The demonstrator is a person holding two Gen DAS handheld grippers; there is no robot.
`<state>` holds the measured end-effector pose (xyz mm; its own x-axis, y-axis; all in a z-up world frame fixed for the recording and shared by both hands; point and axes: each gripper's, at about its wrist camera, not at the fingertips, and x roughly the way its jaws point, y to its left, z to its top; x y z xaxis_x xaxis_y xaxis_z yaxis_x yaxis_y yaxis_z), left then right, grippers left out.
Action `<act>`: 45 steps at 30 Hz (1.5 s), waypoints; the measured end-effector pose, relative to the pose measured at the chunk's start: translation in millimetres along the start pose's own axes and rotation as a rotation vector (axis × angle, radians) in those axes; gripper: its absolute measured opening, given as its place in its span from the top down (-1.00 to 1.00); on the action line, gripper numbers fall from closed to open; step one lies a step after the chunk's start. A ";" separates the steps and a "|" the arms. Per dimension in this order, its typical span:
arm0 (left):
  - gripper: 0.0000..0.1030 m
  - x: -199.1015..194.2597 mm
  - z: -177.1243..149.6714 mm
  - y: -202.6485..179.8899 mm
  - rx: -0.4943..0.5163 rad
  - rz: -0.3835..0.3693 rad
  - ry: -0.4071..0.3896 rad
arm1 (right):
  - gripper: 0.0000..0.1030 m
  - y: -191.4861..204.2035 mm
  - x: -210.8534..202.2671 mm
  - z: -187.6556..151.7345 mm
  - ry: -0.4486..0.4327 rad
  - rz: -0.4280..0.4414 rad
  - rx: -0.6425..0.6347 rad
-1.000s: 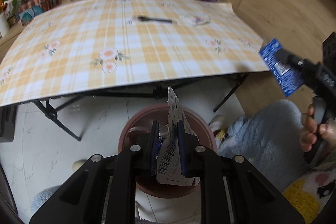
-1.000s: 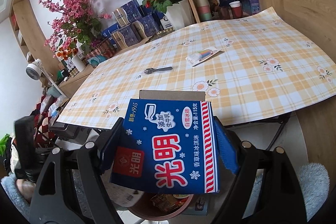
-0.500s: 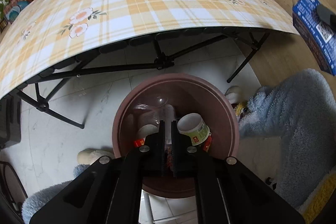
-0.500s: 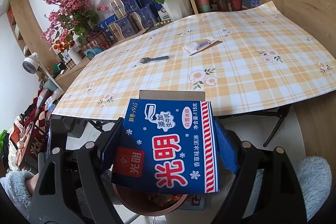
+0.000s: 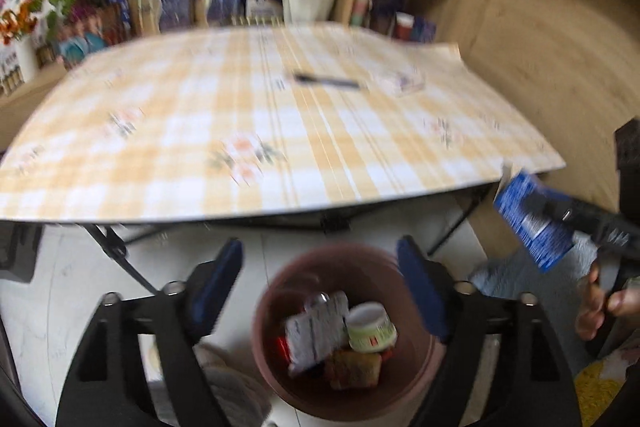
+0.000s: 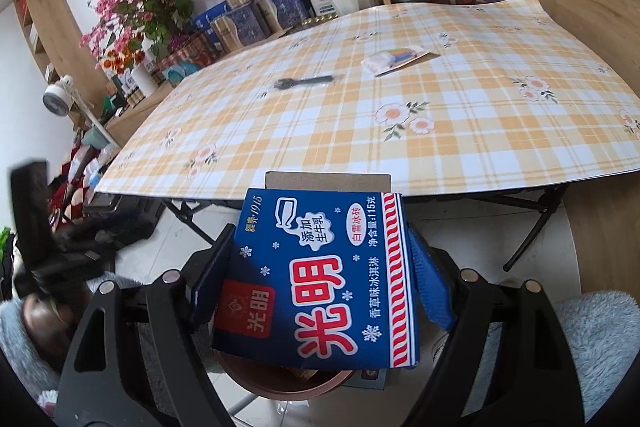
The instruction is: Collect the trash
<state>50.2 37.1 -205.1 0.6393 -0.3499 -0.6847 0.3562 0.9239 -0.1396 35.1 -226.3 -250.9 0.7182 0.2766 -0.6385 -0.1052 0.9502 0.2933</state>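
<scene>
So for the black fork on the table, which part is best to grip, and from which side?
Probably the handle of the black fork, near its middle, coming from above. It lies flat on the checked tablecloth, thin and long, pointing left to right, so the jaws should close across its narrow width. The colourful wrapper lies apart from it, out of the way.

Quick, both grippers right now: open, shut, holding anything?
Left gripper: jaws opening, nothing between them, above the brown bin.
Right gripper: shut on the blue carton, holding it over the bin.
</scene>
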 end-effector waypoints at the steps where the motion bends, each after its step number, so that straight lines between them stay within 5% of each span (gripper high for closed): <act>1: -0.70 -5.7 1.2 1.7 0.008 0.005 -0.019 | -0.55 2.7 3.3 -1.8 0.008 -0.001 -0.010; 7: -0.88 -32.7 -2.7 12.4 0.039 0.098 -0.124 | -0.55 19.3 30.7 -14.9 0.073 -0.004 -0.073; 19: -0.88 -33.6 -12.4 35.1 -0.108 0.093 -0.160 | -0.56 50.1 67.0 -35.2 0.197 -0.011 -0.179; 24: -0.88 -28.3 -13.0 34.5 -0.104 0.087 -0.135 | -0.59 53.4 64.4 -35.5 0.193 0.025 -0.177; 27: -0.88 -26.1 -13.6 35.0 -0.107 0.088 -0.126 | -0.86 53.8 57.7 -33.0 0.168 0.041 -0.173; 45: -0.88 -26.7 -18.1 48.8 -0.173 0.120 -0.116 | -0.89 -12.8 21.6 -6.9 -0.003 -0.082 0.012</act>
<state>38.2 94.4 -206.6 0.7475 -0.2421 -0.6186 0.1570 0.9692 -0.1897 47.3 -231.5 -273.4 0.7264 0.1970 -0.6584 -0.0372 0.9679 0.2485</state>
